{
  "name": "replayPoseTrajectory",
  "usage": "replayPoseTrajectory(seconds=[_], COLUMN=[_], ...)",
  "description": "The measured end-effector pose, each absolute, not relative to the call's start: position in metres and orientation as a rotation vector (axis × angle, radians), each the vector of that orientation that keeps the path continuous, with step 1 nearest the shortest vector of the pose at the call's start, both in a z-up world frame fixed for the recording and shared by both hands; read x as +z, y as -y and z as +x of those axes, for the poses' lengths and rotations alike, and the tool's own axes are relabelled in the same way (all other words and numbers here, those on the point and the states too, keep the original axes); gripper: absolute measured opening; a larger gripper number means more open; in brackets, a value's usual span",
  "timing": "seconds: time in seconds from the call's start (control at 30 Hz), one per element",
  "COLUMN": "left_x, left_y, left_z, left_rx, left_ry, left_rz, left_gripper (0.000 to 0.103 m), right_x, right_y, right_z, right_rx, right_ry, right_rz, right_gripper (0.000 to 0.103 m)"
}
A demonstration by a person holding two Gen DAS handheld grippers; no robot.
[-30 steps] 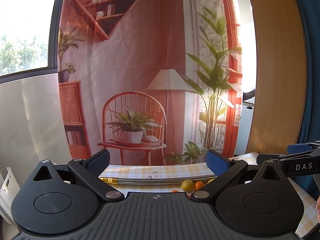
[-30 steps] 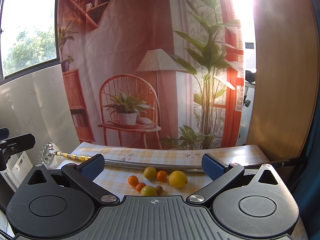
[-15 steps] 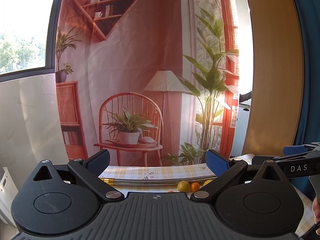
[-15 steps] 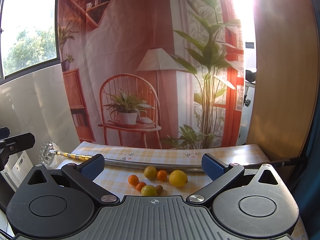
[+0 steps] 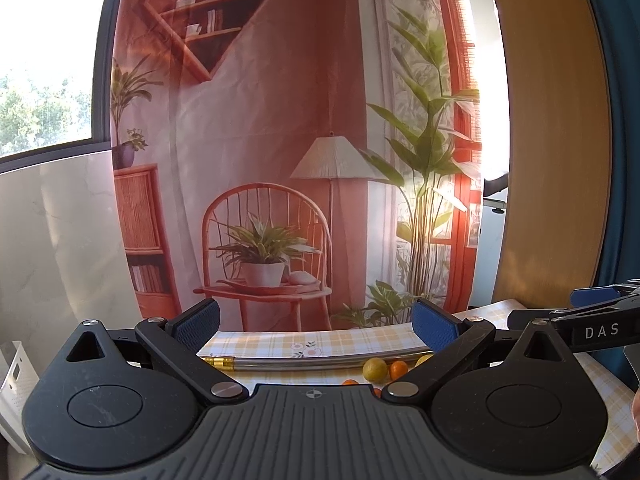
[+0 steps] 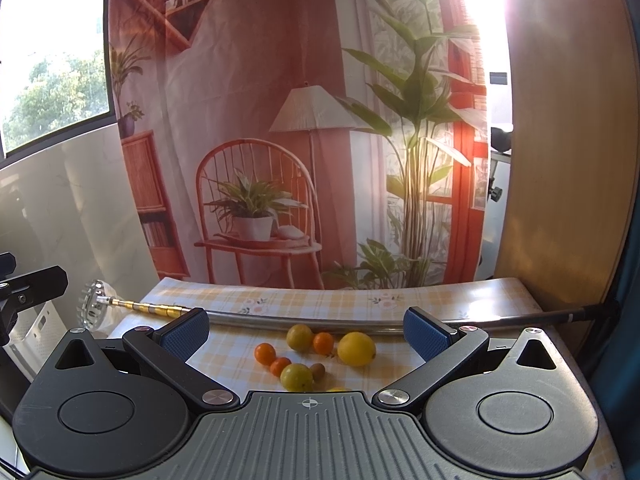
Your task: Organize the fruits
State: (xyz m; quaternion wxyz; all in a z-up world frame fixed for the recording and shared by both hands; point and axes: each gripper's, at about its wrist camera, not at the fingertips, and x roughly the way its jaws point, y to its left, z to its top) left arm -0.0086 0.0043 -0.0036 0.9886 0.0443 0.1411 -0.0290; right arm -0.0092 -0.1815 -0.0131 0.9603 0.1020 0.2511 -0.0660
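My right gripper (image 6: 306, 330), jaws spread wide and empty, faces a loose cluster of fruits (image 6: 316, 354) lying just ahead and slightly below on the bench (image 6: 440, 300), the yellow lemon (image 6: 356, 349) toward my right jaw. My left gripper (image 5: 316, 322), jaws equally wide and empty, sees the same fruit only low and off to its right, so the right looks nearer. A long metal rod (image 6: 256, 316) lies crosswise behind the fruit on the yellow checked cloth, before a printed backdrop (image 6: 280, 120).
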Motion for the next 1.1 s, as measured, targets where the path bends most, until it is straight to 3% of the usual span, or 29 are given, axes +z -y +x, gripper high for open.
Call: replayPoseTrajectory(seconds=[0.57, 1.1], left_x=[-0.082, -0.131], left_y=[-0.029, -0.033], left_z=[0.069, 0.136], left_rx=[-0.093, -0.149], left_ry=[-0.615, -0.688], left_rz=[-0.013, 0.038], left_gripper=[0.101, 0.079], right_x=[-0.103, -0.167], right_y=[0.207, 0.243], right_z=[0.029, 0.063], right_rx=[-0.124, -0.149], right_ry=[-0.663, -0.745], right_rz=[0.234, 0.384], right_gripper=[0.103, 0.103])
